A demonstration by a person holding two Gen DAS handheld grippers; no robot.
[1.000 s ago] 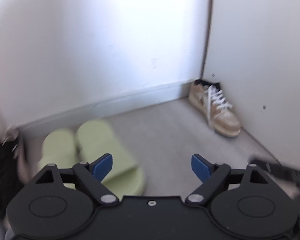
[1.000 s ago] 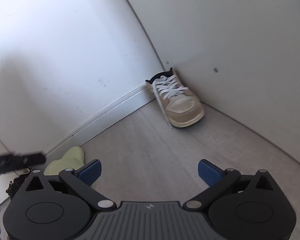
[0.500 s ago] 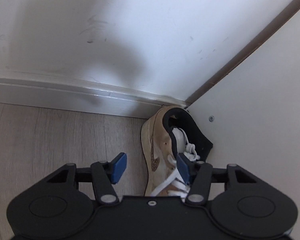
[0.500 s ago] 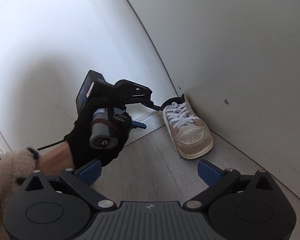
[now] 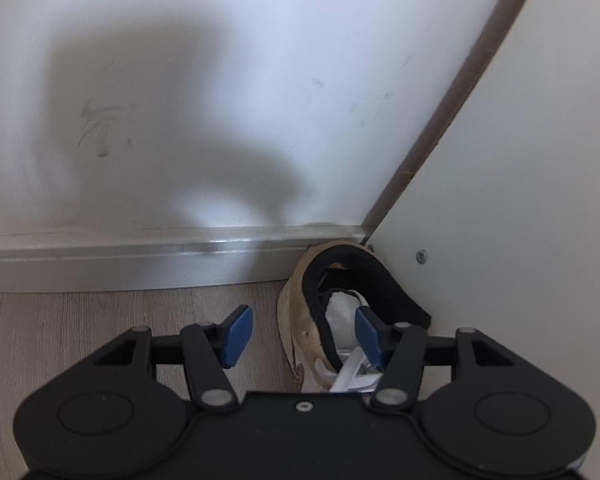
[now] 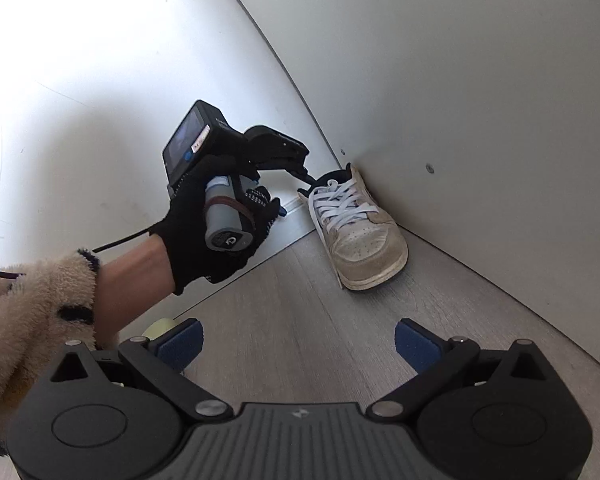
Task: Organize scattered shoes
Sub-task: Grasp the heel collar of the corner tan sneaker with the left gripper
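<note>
Straddling the tan sneaker (image 5: 304, 320) in a wood-floor (image 6: 300, 320) corner, left gripper (image 5: 304, 334) jaws apparently open, right gripper (image 6: 298, 346) jaws open.

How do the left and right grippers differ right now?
The left gripper is down at the sneaker, one finger inside its collar and one outside; the right gripper hangs back over bare floor, near nothing. The left's fingers straddle the collar wall; the right's gape wider around nothing. Both are open, with blue pads.
</note>
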